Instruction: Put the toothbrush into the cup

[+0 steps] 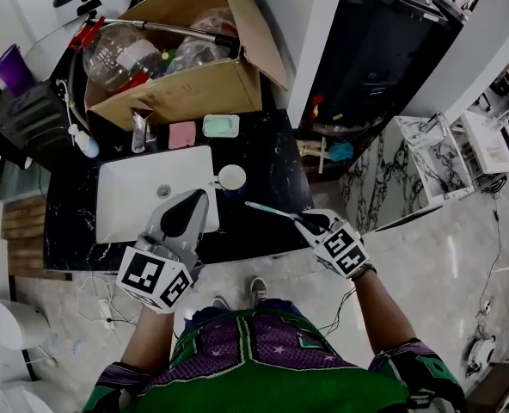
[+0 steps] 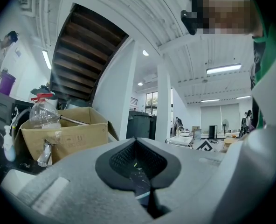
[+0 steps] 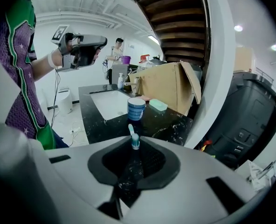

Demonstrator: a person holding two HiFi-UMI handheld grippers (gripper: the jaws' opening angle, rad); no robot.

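1. Pinching the toothbrush (image 3: 134,135) by its handle with the right gripper (image 3: 135,149), bristle head left poking past the tips at lower centre of the right gripper view.
2. Not yet in the cup (image 1: 232,178): seen at centre frame in the head view, slanting left off the jaws over the dark counter (image 1: 267,157), with the cup just up-left of the brush head, upright beside the right rim of the sink (image 1: 121,188).
3. Holding the left gripper (image 1: 201,198) pressed together on nothing, lower left of centre, over the sink.
4. Likely light, stiff and slim; smooth plastic, so apt to swivel between the pads if knocked against the rim.
5. Best gripped as now, on the handle, leaving a long free end to drop in.
6. Probably a light cup too, easy to tip: worth coming down over the middle of the mouth and letting go only with the end inside.
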